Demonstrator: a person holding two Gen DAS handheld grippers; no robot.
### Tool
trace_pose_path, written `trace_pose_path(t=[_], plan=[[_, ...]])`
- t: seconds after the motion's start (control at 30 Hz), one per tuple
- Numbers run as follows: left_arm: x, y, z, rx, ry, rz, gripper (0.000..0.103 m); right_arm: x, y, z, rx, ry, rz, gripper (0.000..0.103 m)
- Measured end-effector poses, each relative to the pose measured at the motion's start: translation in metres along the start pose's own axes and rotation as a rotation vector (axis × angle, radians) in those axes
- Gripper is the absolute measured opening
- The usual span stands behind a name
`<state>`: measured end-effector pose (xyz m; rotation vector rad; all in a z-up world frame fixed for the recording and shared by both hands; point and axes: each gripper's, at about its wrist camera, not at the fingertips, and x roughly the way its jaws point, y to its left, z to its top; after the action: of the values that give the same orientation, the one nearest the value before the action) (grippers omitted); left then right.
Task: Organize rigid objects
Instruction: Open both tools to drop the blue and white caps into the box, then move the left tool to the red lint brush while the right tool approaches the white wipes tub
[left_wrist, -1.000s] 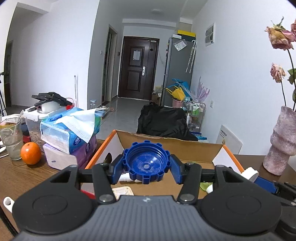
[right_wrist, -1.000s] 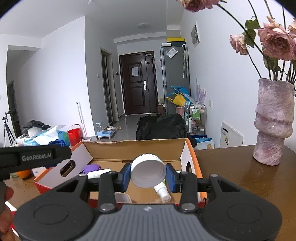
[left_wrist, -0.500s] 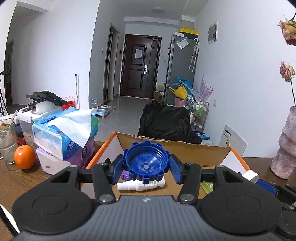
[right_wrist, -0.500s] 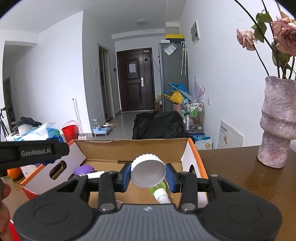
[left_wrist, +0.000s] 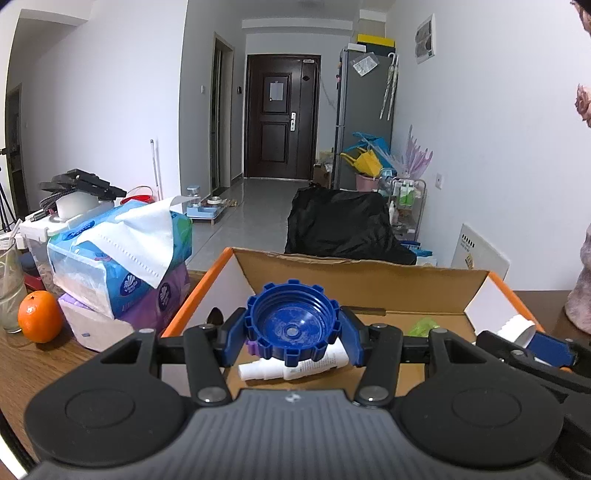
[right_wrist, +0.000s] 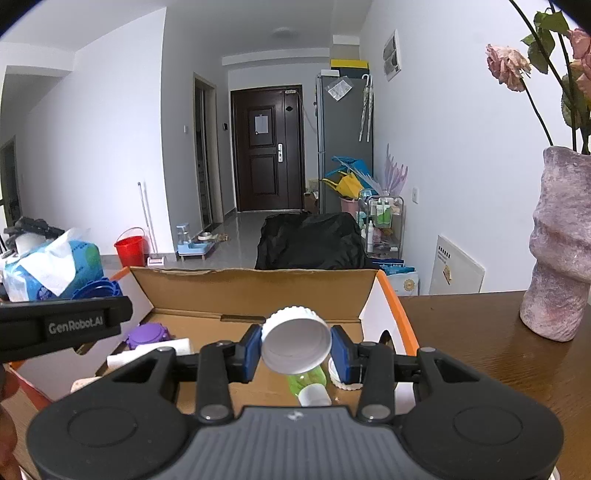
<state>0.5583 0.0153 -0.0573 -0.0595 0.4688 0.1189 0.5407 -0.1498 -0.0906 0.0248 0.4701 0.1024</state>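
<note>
kid: grippers both point a bit down at the cardboard box (left_wrist: 354, 275), side by side.

friend: what do they hold?

kid: left gripper (left_wrist: 293, 334) pinches a blue cap (left_wrist: 293, 325), open side facing back, over a white bottle (left_wrist: 295, 367) in the box. right gripper (right_wrist: 295, 349) pinches a tilted white cap (right_wrist: 295, 345) above a green bottle (right_wrist: 308, 382).

friend: anything near?

kid: an orange (left_wrist: 40, 315) and tissue packs (left_wrist: 122, 258) sit left of the box.

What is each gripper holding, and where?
Left gripper clamps the blue cap across its ribbed rim; right gripper clamps the white cap across its rim.
</note>
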Motion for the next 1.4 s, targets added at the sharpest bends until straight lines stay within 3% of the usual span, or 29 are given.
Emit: trace_pose_path(t=[0.23,0.3,0.33,0.47,0.57,0.67,1.4], plan=[[0.000,0.000,-0.001,0.009,0.004,0.006,0.055,0.001,0.000,-0.001,-0.011,0.012,-0.010,0.039],[0.001,0.002,-0.002,0.009,0.008,0.007,0.067,0.002,0.000,-0.002,-0.022,0.026,-0.015,0.039],[0.001,0.002,-0.002,0.003,0.007,0.004,0.079,0.003,0.001,-0.001,-0.025,0.031,-0.018,0.041],[-0.004,0.003,-0.004,0.024,-0.035,0.047,0.100,0.004,0.000,-0.002,-0.036,0.037,-0.035,0.078],[-0.003,0.007,-0.004,0.018,-0.039,0.065,0.103,0.003,-0.001,-0.002,-0.040,0.029,-0.043,0.087],[-0.003,0.009,-0.004,0.015,-0.039,0.068,0.103,0.003,-0.003,-0.003,-0.030,0.023,-0.047,0.102],[-0.021,0.014,-0.005,0.000,-0.046,0.028,0.103,-0.017,-0.007,-0.008,-0.071,-0.004,-0.020,0.103]])
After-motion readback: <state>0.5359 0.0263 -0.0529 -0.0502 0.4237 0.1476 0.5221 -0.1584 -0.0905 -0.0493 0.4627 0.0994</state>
